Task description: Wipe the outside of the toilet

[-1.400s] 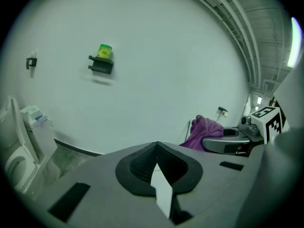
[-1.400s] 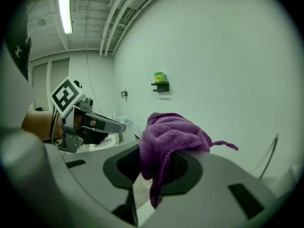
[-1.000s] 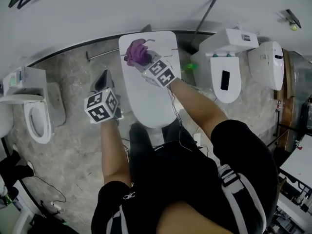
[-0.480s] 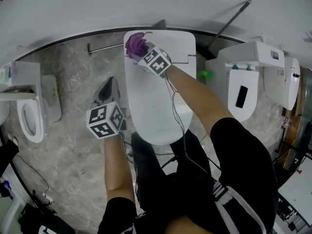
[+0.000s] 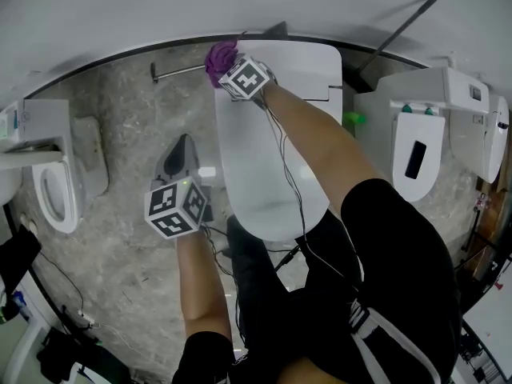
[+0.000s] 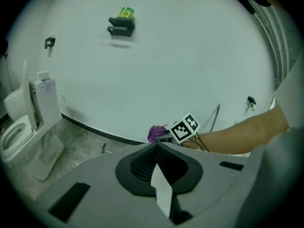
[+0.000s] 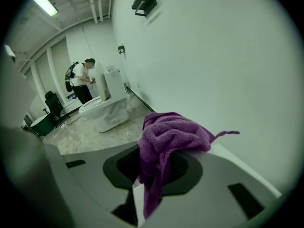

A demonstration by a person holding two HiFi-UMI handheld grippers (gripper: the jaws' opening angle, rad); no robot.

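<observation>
A white toilet (image 5: 276, 146) with its lid down stands against the wall in the head view. My right gripper (image 5: 232, 69) is shut on a bunched purple cloth (image 5: 220, 57) at the toilet's far left corner, close to the wall. The right gripper view shows that cloth (image 7: 173, 134) bulging over the right gripper (image 7: 156, 163), with the wall just beyond. My left gripper (image 5: 180, 157) hangs over the floor left of the toilet, shut and holding nothing. From the left gripper view, past the left gripper (image 6: 156, 148), I see the purple cloth (image 6: 156, 133).
Another toilet (image 5: 56, 182) stands at the left and two more (image 5: 416, 146) at the right. A metal rod (image 5: 180, 72) lies by the wall and a long handle (image 5: 400, 26) leans on it. Cables run on the floor by my legs. A person (image 7: 80, 82) stands far off.
My right gripper has carried the purple cloth further back and left along the toilet's top, up to the wall-side corner. The left gripper has stayed beside the toilet.
</observation>
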